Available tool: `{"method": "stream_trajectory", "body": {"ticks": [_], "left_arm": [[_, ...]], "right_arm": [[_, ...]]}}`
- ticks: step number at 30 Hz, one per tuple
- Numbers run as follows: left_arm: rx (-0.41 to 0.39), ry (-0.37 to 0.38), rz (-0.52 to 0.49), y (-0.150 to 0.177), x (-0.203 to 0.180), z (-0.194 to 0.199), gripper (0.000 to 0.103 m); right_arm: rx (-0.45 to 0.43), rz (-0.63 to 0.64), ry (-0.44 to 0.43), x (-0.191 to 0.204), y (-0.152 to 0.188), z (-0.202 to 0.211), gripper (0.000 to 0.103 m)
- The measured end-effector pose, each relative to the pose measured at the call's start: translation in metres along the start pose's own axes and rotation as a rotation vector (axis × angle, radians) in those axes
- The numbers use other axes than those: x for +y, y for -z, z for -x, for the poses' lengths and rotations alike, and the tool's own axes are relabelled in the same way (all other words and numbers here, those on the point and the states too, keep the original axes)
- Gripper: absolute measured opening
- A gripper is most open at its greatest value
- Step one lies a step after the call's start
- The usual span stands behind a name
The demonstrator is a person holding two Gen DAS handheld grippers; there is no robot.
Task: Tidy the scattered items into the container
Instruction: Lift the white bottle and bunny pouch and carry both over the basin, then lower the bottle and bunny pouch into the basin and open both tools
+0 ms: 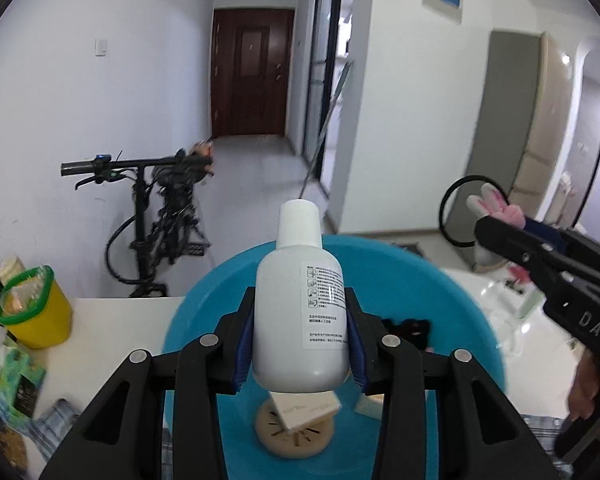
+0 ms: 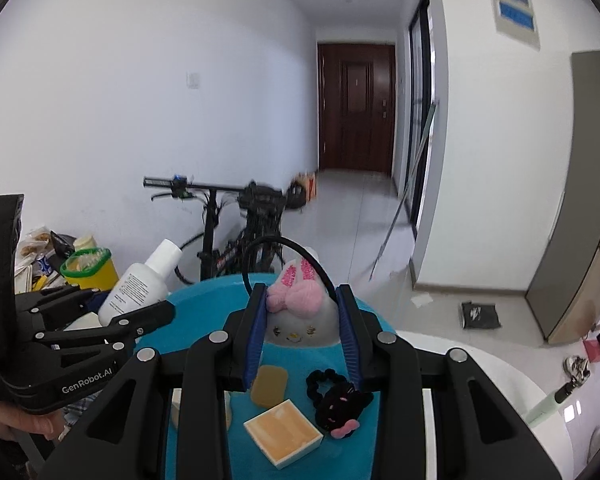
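My left gripper (image 1: 300, 300) is shut on an upright white bottle (image 1: 296, 320) and holds it over the blue basin (image 1: 440, 280). My right gripper (image 2: 302, 296) is shut on a white plush bunny headband (image 2: 300, 320) with a pink bow, also above the basin (image 2: 204, 296). Inside the basin lie a small cream box (image 2: 284, 434), an amber soap bar (image 2: 269, 384), a black scrunchie (image 2: 336, 396) and a round beige disc (image 1: 294, 432). In the right wrist view the left gripper (image 2: 156, 312) and its bottle (image 2: 140, 284) sit at the left.
A yellow tub with a green rim (image 1: 36, 308) and loose packets (image 1: 8, 376) crowd the left of the white table (image 1: 112, 320). A black bicycle (image 1: 156, 216) leans on the wall behind. A green tube (image 2: 548, 400) lies on the table at right.
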State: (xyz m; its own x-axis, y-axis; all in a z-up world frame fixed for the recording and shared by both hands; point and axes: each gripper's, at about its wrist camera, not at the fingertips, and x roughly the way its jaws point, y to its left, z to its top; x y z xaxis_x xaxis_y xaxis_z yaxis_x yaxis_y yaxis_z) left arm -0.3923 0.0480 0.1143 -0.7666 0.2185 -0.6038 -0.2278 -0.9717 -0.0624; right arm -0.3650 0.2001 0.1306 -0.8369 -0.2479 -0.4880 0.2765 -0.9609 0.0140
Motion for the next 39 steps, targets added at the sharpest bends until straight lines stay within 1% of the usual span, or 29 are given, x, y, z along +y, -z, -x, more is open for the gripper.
{"method": "stream_trajectory", "body": {"ticks": [1, 4, 6, 8, 9, 12, 15, 18, 21, 23, 26, 28, 32, 36, 39], "left_arm": [[0.013, 0.001, -0.004, -0.002, -0.001, -0.004, 0.042], [0.092, 0.022, 0.012, -0.012, -0.001, -0.025, 0.042], [0.144, 0.031, 0.025, -0.02, -0.001, -0.039, 0.042], [0.179, 0.036, 0.032, -0.025, -0.001, -0.049, 0.042], [0.204, 0.03, 0.041, -0.027, 0.0, -0.055, 0.042], [0.297, 0.051, 0.054, -0.028, 0.0, -0.072, 0.042], [0.36, 0.059, 0.073, -0.025, 0.001, -0.086, 0.042], [0.378, 0.043, 0.082, -0.024, 0.001, -0.096, 0.042], [0.403, 0.031, 0.102, -0.024, 0.006, -0.111, 0.042], [0.429, 0.036, 0.117, -0.021, 0.009, -0.121, 0.042], [0.452, 0.043, 0.107, -0.016, 0.009, -0.133, 0.042], [0.468, 0.043, 0.1, -0.01, 0.008, -0.141, 0.042], [0.512, 0.047, 0.117, 0.004, 0.008, -0.158, 0.042], [0.549, 0.045, 0.135, 0.017, 0.009, -0.172, 0.042], [0.557, 0.037, 0.143, 0.022, 0.009, -0.175, 0.042]], "right_arm": [[0.031, -0.011, -0.013, -0.004, -0.004, -0.009, 0.033], [0.108, -0.036, -0.039, -0.014, -0.012, -0.032, 0.033], [0.154, -0.034, -0.057, -0.018, -0.018, -0.045, 0.033], [0.208, -0.017, -0.077, -0.019, -0.021, -0.057, 0.033], [0.227, -0.015, -0.083, -0.021, -0.021, -0.061, 0.033], [0.303, -0.028, -0.112, -0.027, -0.02, -0.077, 0.033], [0.386, -0.042, -0.116, -0.034, -0.014, -0.098, 0.033], [0.453, -0.042, -0.116, -0.037, -0.003, -0.114, 0.033], [0.52, -0.071, -0.133, -0.043, 0.011, -0.126, 0.033], [0.549, -0.069, -0.126, -0.046, 0.018, -0.131, 0.033], [0.57, -0.066, -0.118, -0.049, 0.028, -0.138, 0.033], [0.591, -0.072, -0.117, -0.049, 0.036, -0.145, 0.033], [0.637, -0.071, -0.119, -0.046, 0.048, -0.157, 0.033], [0.651, -0.066, -0.13, -0.043, 0.054, -0.163, 0.033], [0.659, -0.067, -0.136, -0.041, 0.057, -0.166, 0.033]]}}
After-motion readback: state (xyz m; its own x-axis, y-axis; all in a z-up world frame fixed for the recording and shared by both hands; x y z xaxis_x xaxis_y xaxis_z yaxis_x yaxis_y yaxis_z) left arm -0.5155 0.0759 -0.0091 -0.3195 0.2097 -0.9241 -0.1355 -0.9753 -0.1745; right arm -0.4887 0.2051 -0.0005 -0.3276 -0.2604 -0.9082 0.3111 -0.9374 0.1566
